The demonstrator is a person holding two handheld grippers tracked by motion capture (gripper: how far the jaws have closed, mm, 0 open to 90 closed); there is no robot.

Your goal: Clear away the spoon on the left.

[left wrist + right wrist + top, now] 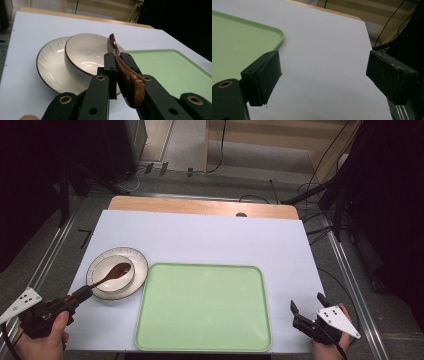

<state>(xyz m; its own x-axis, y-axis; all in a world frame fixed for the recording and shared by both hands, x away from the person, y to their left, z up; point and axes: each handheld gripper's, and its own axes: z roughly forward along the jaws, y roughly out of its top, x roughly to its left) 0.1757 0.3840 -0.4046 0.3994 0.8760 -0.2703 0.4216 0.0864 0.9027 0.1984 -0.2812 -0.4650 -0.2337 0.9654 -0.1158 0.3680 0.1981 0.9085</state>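
A white-topped table (210, 240) carries an empty green tray (202, 307) at centre and, just left of it, a dark-rimmed plate (141, 265) with a cream bowl (112, 272) on it. The left hand-held gripper (75, 299) is clamped on a brown wooden spoon (111, 274) — its head over the bowl. The right hand-held gripper (306, 309) hangs beside the tray's right edge, jaws wide apart.

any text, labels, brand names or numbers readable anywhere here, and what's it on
None: no readable text in these pictures.
The grey plate on the right hand-held gripper carries black dots, not letters.
The green tray, bowl, plate and wooden spoon held by the left hand-held gripper are unmarked.
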